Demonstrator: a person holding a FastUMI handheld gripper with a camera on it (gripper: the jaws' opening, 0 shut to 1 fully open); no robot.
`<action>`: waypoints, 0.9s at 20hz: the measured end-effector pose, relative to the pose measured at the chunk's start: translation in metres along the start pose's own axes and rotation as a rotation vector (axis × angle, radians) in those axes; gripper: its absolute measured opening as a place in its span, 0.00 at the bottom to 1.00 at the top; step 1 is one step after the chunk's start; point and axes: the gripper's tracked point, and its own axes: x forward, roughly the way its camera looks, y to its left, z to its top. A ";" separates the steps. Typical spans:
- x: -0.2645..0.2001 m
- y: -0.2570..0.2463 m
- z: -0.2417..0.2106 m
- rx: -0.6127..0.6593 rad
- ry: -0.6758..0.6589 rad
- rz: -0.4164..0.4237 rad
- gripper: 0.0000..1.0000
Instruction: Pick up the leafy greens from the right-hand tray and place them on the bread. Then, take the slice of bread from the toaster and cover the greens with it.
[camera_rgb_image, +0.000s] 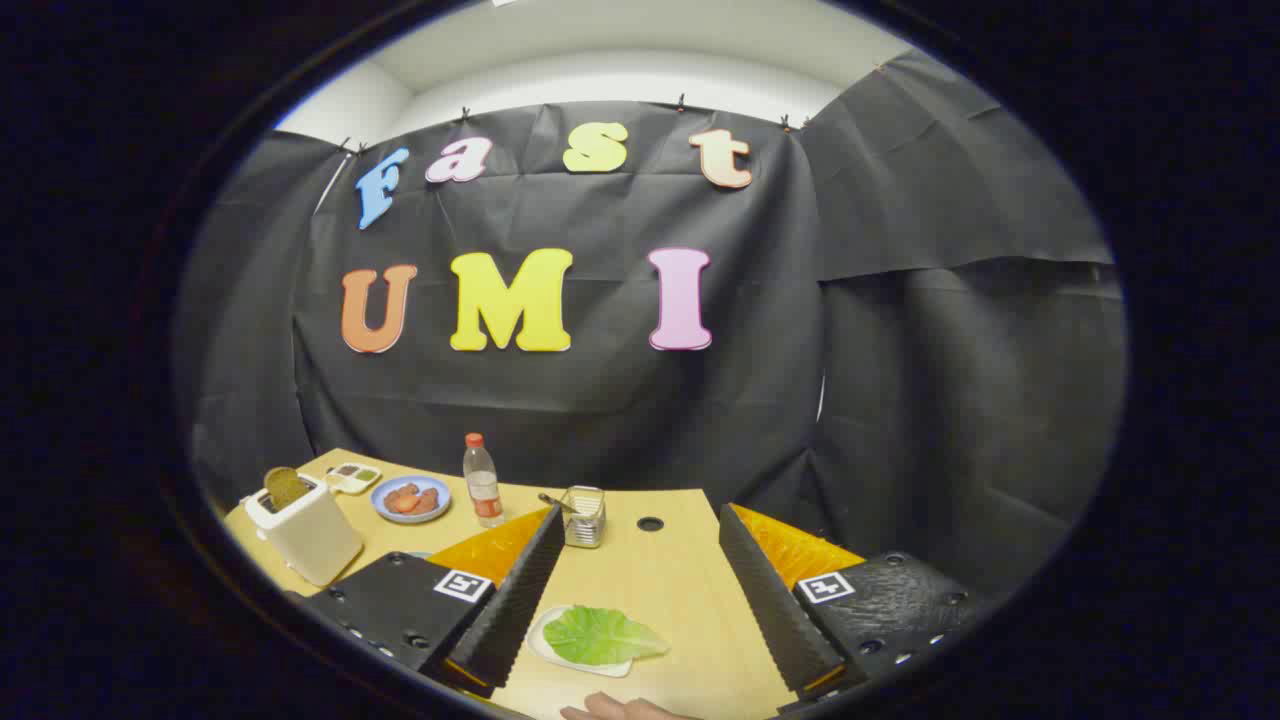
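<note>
- While the gripper (640, 600) hovers above the wooden table (650, 580), its two fingers stand wide apart and grip nothing; bare tabletop shows between them.
- Nearest the camera, a small part of a person's hand (625, 708) rests on the table, below the fingers and just short of the tray.
- Between the fingers, closer to the left one, lies a small white tray (545, 645) carrying the leafy green (603, 634). One flat, bright green leaf is seen; its tip overhangs the tray rim toward the right finger. The left edge of the tray passes behind the left finger. Neither finger touches the leaf.
- Beyond the fingertips, near mid-table, stands a small metal wire holder (584, 516) with a utensil handle leaning out of it to the left. Just right of it, a round dark hole (650, 524) is set in the tabletop.
- Left of the holder, a clear plastic bottle (482, 481) with a red cap stands upright.
- Further left, a blue plate (411, 498) holds reddish pieces of food; their kind cannot be determined.
- Behind the plate, a small white divided dish (353, 478) holds dark and green contents.
- At the far left of the table stands a white toaster (305, 538), with a browned slice of bread (288, 486) upright in its slot, well apart from the leaf.
</note>
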 end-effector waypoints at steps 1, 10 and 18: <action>0.002 -0.001 -0.005 0.001 0.010 0.000 0.95; 0.004 0.003 -0.037 0.027 0.088 -0.090 0.95; 0.019 0.015 -0.061 0.028 0.145 -0.135 0.95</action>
